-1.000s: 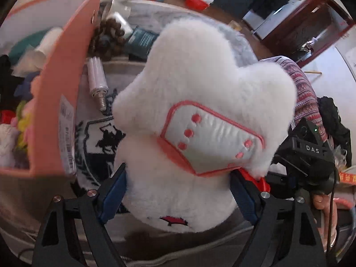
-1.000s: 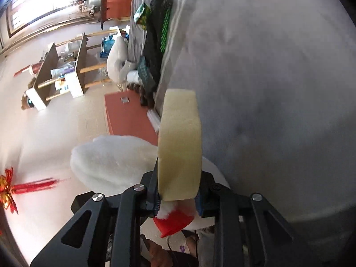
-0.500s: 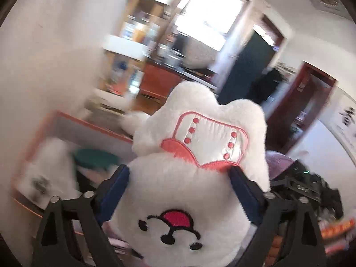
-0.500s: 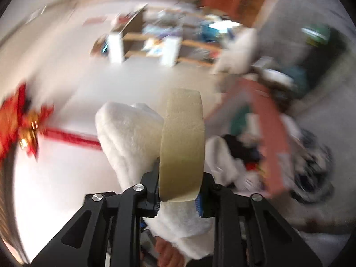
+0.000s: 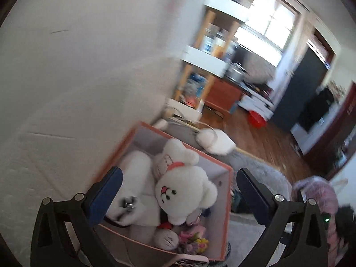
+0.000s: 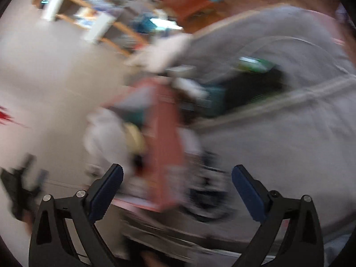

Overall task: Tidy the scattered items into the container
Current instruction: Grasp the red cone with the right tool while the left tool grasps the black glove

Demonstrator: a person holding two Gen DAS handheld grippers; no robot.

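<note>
While both jaws widen, left tool and right tool empty above orange box, plush bear inside.

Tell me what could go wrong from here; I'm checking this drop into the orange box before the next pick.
1. The white plush bear lies high on the pile in the orange cardboard box, so it may roll out.
2. The right gripper is opening in a blurred view; the cream tape roll may miss the box.

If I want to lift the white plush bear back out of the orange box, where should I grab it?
Probably the white plush bear's round head, from above: it lies on top in the orange box, uppermost and clear of the walls, soft enough to squeeze.
</note>
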